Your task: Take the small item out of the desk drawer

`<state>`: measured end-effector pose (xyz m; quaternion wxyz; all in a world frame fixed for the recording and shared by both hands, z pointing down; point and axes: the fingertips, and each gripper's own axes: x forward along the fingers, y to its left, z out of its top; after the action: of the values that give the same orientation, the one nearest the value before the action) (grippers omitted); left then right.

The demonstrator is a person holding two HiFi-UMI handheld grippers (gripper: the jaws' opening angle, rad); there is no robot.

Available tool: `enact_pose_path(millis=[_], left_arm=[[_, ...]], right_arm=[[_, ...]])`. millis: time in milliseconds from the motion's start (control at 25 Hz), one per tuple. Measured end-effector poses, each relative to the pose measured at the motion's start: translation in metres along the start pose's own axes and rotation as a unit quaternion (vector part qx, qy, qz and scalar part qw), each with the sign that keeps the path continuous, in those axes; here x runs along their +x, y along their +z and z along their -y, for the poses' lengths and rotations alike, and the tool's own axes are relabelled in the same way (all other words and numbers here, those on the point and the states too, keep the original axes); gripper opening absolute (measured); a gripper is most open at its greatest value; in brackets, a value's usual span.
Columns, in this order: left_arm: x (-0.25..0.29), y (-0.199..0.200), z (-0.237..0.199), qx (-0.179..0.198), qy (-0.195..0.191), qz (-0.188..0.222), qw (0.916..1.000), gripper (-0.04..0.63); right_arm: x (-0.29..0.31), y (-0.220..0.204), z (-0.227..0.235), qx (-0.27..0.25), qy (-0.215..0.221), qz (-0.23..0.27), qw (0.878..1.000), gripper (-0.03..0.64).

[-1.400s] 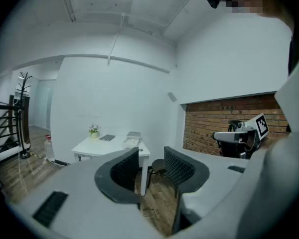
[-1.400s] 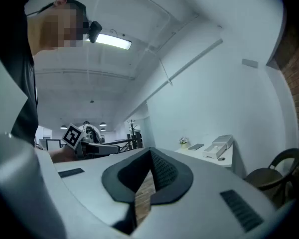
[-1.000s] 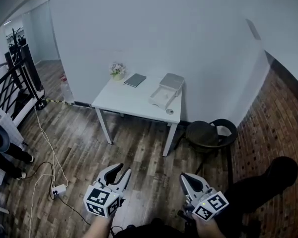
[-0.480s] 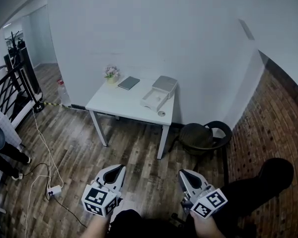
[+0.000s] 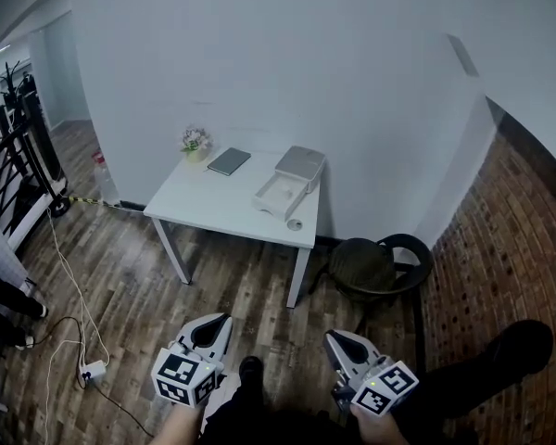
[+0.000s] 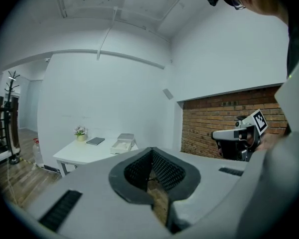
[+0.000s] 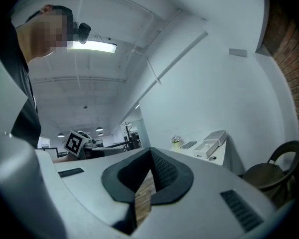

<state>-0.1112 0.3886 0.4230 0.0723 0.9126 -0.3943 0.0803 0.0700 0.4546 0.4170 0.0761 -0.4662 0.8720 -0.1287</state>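
Observation:
A white desk (image 5: 213, 204) stands against the far wall, well ahead of both grippers. On it sits a small grey drawer unit (image 5: 299, 166) with its white drawer (image 5: 279, 195) pulled out; the drawer's contents are too small to tell. A small round pale item (image 5: 295, 223) lies on the desktop near the front right corner. My left gripper (image 5: 221, 323) and right gripper (image 5: 334, 338) are held low over the wooden floor, both shut and holding nothing. The left gripper view shows its jaws (image 6: 150, 152) closed, with the desk (image 6: 84, 152) far off.
A dark notebook (image 5: 229, 161) and a small flower pot (image 5: 195, 142) sit at the desk's back left. A dark round chair (image 5: 378, 263) stands right of the desk. Cables and a power strip (image 5: 91, 371) lie on the floor at left, near a black railing (image 5: 18, 174).
My left gripper's jaws have gone from open to shut. The desk has shifted left and a little lower in the head view and looks slightly nearer.

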Motion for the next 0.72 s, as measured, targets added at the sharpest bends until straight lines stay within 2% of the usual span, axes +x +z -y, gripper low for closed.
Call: enact_pose_path(millis=[160, 320, 520, 720], left_arm=[[0.053, 0.005, -0.043, -0.017, -0.014, -0.002, 0.9997, 0.011], [0.113, 0.029, -0.095, -0.015, -0.034, -0.004, 0.9993, 0.011], [0.182, 0.06, -0.155, 0.005, -0.063, 0.004, 0.998, 0.011], [0.227, 0.069, -0.198, -0.004, -0.085, -0.002, 0.9964, 0.011]], right_arm=[[0.052, 0.001, 0.041, 0.01, -0.012, -0.013, 1.0, 0.003], [0.115, 0.017, 0.08, 0.016, -0.025, -0.019, 0.999, 0.003], [0.194, 0.031, 0.118, 0.022, -0.037, -0.025, 0.999, 0.003], [0.252, 0.036, 0.148, 0.028, -0.05, -0.035, 0.998, 0.003]])
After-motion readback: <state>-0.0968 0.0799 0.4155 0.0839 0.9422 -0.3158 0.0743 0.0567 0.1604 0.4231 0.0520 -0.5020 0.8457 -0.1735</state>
